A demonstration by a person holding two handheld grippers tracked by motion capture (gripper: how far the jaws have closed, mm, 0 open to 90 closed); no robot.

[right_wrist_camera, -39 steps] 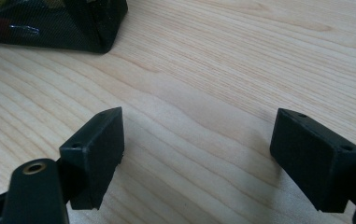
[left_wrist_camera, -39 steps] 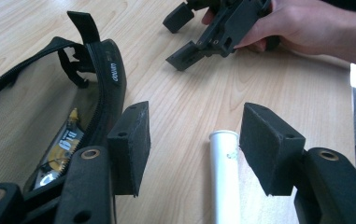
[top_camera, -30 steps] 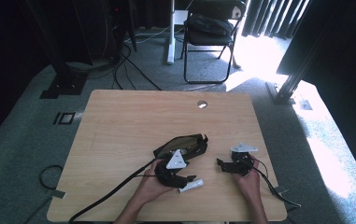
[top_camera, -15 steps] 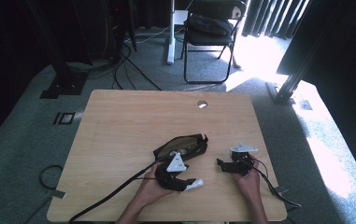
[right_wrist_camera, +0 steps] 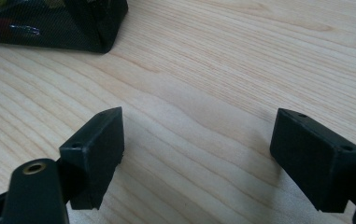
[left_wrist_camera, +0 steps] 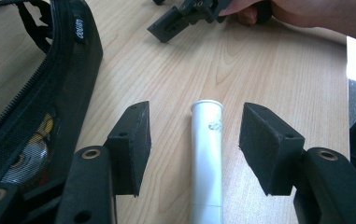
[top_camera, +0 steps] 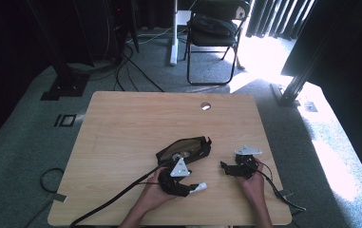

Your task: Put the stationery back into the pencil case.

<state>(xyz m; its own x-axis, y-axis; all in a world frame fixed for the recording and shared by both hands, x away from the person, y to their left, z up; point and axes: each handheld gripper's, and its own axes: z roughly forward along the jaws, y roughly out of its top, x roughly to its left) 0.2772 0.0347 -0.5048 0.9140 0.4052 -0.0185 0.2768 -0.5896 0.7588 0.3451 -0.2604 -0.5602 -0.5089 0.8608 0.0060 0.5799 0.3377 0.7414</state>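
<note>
A black mesh pouch (top_camera: 184, 149) lies open on the wooden table (top_camera: 121, 128), with small items showing through its mesh (left_wrist_camera: 31, 149). Near the front edge a white tube (top_camera: 198, 188) lies flat. My left gripper (top_camera: 188, 187) is open and straddles the white tube (left_wrist_camera: 207, 154), with a clear gap on both sides. My right gripper (top_camera: 227, 168) rests low over bare wood to the right of the pouch, open, with nothing between its fingers (right_wrist_camera: 96, 154). A corner of the pouch (right_wrist_camera: 96, 28) shows at the upper left of the right gripper view.
A round cable hole (top_camera: 205, 106) sits near the table's far edge. A folding chair (top_camera: 214, 28) and cables stand on the floor beyond. In the left gripper view the other gripper (left_wrist_camera: 185, 18) and a hand (left_wrist_camera: 306, 14) lie ahead.
My left gripper has shifted slightly toward the front of the table around the white tube. The right gripper has stayed in place.
</note>
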